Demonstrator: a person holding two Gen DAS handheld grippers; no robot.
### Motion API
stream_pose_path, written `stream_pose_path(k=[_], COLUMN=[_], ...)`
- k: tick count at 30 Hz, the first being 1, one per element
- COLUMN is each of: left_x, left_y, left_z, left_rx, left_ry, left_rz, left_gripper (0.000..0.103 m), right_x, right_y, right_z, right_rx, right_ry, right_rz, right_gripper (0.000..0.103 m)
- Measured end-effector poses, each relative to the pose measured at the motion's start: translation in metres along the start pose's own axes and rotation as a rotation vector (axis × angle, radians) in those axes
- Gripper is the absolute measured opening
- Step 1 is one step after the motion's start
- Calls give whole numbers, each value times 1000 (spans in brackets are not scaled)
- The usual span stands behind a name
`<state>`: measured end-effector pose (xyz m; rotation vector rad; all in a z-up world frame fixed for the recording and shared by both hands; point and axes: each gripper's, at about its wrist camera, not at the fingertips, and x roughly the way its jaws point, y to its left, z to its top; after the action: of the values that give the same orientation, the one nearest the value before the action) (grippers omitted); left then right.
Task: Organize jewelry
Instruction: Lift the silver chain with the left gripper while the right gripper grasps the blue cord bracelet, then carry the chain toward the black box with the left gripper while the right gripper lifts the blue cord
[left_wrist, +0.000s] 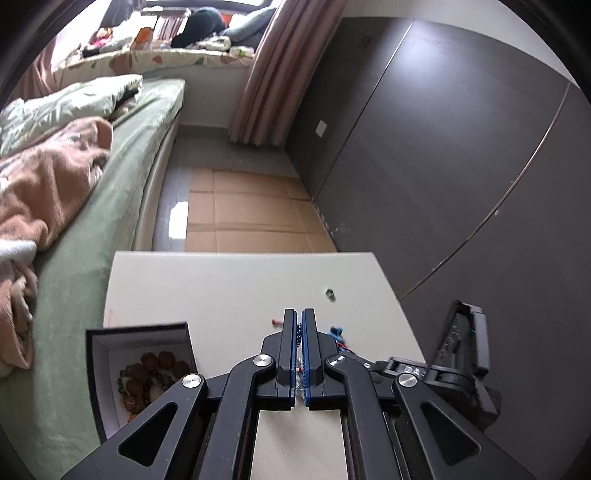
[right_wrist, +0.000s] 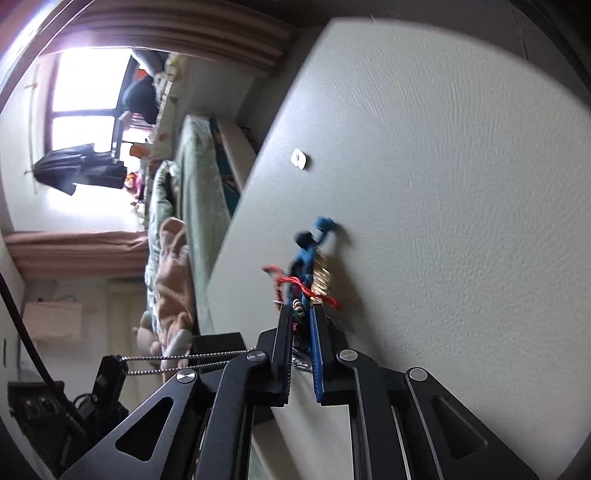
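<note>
A: What is the left gripper (left_wrist: 299, 317) gripping?

B: Its jaws are standing almost shut, pinching a dark beaded strand (left_wrist: 299, 328) between the blue pads. The right gripper (right_wrist: 299, 314) is likewise nearly closed, clamping a tangle of blue cord (right_wrist: 308, 254), red thread (right_wrist: 295, 282) and a gold-coloured piece (right_wrist: 321, 277).

A: Why both on one bundle?

B: I'm judging they are pulling it apart. From the right wrist view a silver chain (right_wrist: 184, 363) is running taut toward the other tool, so each side is probably anchoring an end to loosen the knot.

A: And where is everything going?

B: Likely the open black box (left_wrist: 144, 332) sitting at the worktop's (left_wrist: 221, 280) left edge, already holding brown beaded bracelets (left_wrist: 155, 373). A small ring (left_wrist: 329, 294) is lying apart on the worktop, unsorted.
</note>
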<state>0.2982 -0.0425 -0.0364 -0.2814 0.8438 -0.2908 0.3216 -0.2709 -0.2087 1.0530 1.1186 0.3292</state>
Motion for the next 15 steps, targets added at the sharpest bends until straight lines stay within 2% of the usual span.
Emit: stream_pose_path(k=[7, 15], left_x=[-22, -60], left_y=[-12, -28], left_z=[12, 31], left_rx=[16, 47], left_ry=[-51, -116], left_rz=[-19, -27], left_gripper=[2, 2], right_x=[-38, -64], right_y=[28, 33], right_z=[-4, -2], right_rx=[-124, -135], right_ry=[-49, -81], right_rz=[69, 149], right_gripper=[10, 10])
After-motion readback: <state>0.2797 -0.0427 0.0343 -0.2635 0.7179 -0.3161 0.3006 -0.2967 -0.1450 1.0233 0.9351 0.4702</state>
